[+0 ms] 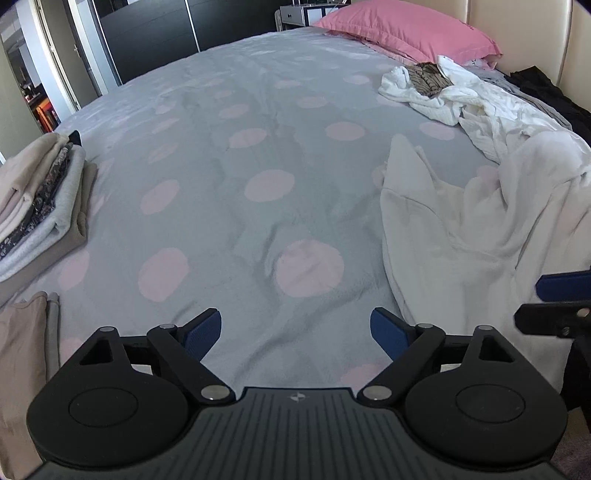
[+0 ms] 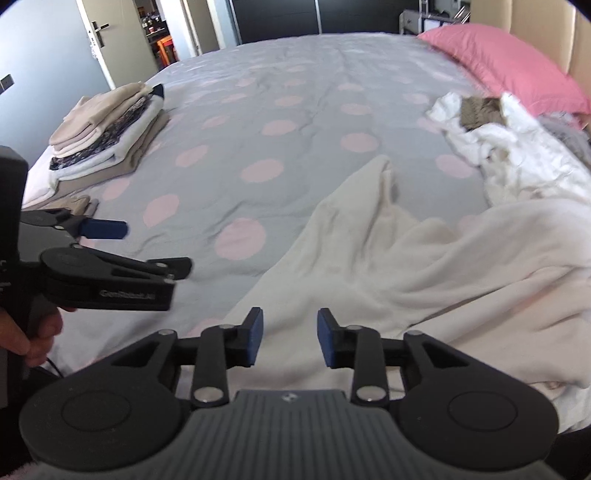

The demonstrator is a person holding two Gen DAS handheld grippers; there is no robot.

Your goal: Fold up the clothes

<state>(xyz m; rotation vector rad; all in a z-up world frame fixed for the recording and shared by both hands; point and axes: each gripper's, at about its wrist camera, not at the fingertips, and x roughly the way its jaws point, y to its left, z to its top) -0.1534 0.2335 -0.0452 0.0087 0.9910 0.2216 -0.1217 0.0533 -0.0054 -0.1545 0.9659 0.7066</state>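
My left hand-held gripper (image 1: 295,334) hangs with jaws wide apart over bare grey, pink-dotted bedspread (image 1: 258,155), nothing between them. My right hand-held gripper (image 2: 290,341) has jaws part-way apart above the near edge of the cream garment (image 2: 424,266), pads not pressing it. That garment lies crumpled on the bed's right side. A beige folded piece (image 1: 22,332) sits near left, and past it the folded stack (image 2: 107,129). Far right: a white clothes heap (image 1: 461,99), then the pink pillow (image 1: 406,29) at the headboard.
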